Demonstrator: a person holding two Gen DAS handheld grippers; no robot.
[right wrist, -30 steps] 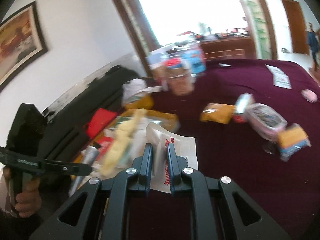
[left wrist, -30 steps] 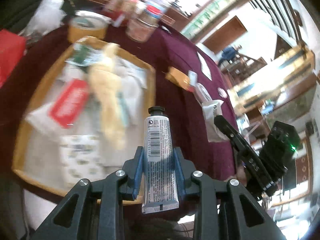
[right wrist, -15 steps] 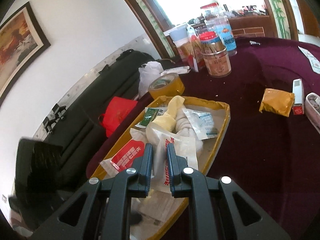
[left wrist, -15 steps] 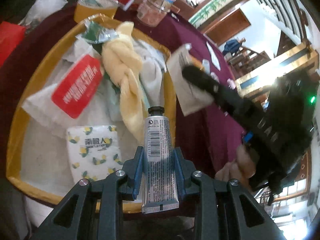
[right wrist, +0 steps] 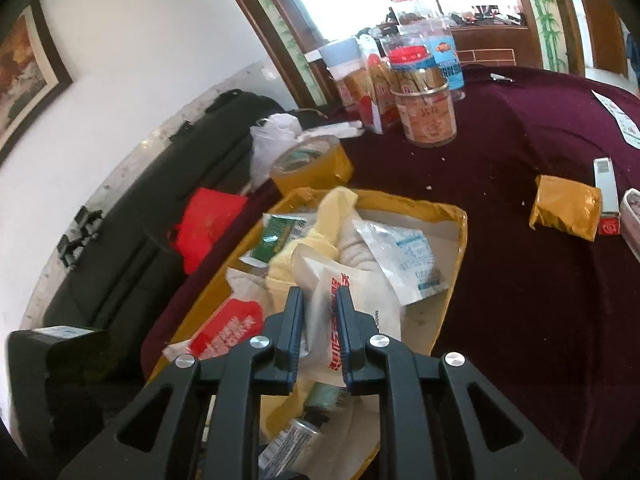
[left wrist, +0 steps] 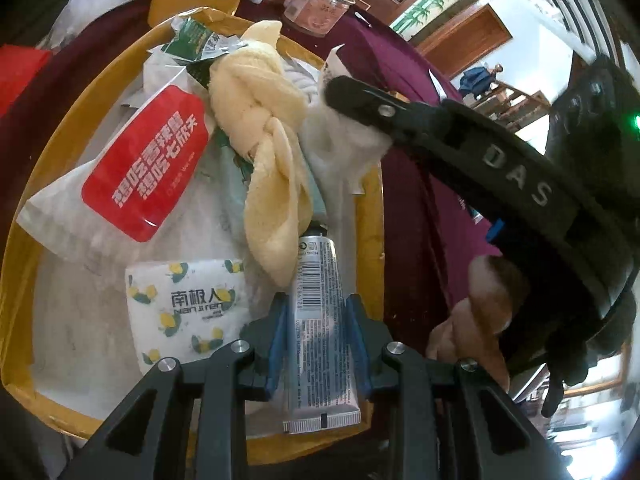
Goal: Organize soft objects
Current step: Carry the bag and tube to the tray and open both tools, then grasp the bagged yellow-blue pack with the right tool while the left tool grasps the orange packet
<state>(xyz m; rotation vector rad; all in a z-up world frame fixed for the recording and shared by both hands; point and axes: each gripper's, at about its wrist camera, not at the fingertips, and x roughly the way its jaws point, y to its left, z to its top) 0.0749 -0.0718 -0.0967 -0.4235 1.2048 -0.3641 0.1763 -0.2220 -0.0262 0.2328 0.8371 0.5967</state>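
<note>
A yellow-rimmed tray (left wrist: 60, 128) on the maroon table holds a knotted yellow towel (left wrist: 260, 120), a red-labelled white bag (left wrist: 148, 160) and a lemon-print tissue pack (left wrist: 188, 312). My left gripper (left wrist: 316, 304) is shut on a silver tube (left wrist: 320, 336), low over the tray's near edge, its cap by the towel. My right gripper (right wrist: 319, 300) hangs over the tray with a white paper bag with red print (right wrist: 348, 280) between its jaws. The jaws are opening, and the bag still fills the gap and touches both pads. The tube (right wrist: 292, 440) shows below that bag.
Behind the tray stand a tape roll (right wrist: 312, 168) and a clear jar (right wrist: 426, 116) among other containers. A yellow packet (right wrist: 566, 212) lies to the right on the cloth. A red bag (right wrist: 208, 220) sits off the table's left edge. A person's hand (left wrist: 480, 312) holds the right gripper.
The right gripper has carried the white bag from the table over the tray, and its jaws have widened slightly. The left gripper has sunk toward the tray with the tube.
</note>
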